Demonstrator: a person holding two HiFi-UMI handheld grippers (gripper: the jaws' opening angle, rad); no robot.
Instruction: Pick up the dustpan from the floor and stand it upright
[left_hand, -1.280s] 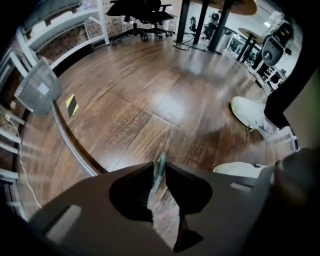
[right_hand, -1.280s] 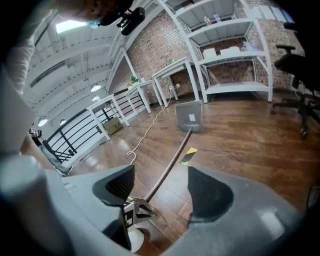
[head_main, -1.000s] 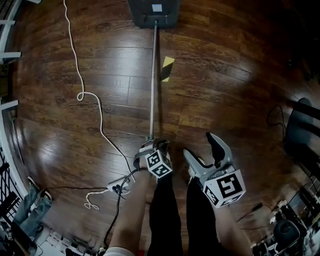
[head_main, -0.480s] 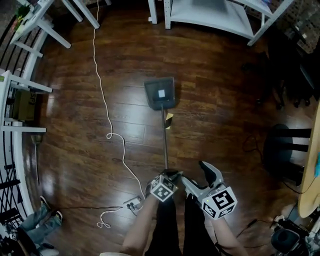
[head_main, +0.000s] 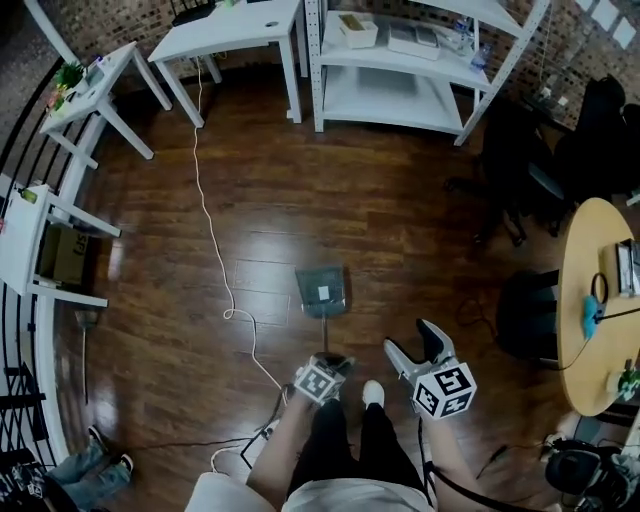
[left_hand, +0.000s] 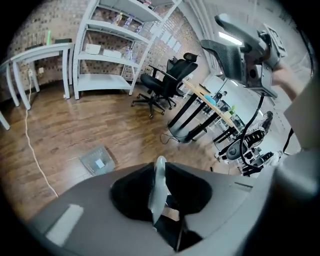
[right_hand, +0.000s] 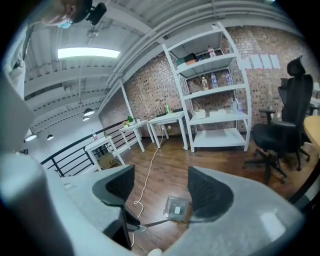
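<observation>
Floor: dark wood planks, glossy, pale glare patches. Dustpan: grey pan, looks like matt plastic, small white sticker on it; its handle is a thin metal rod, bright & smooth. Left tool & right tool: grey matt plastic bodies, jaw pads black w/ fine ribbed texture, marker cubes printed black on white. Cord: white, smooth. Shelving & side benches: white, smooth, semi-matt. Wall: rough brick. Office chair: black, matt. Round bench: pale wood-look top, smooth
</observation>
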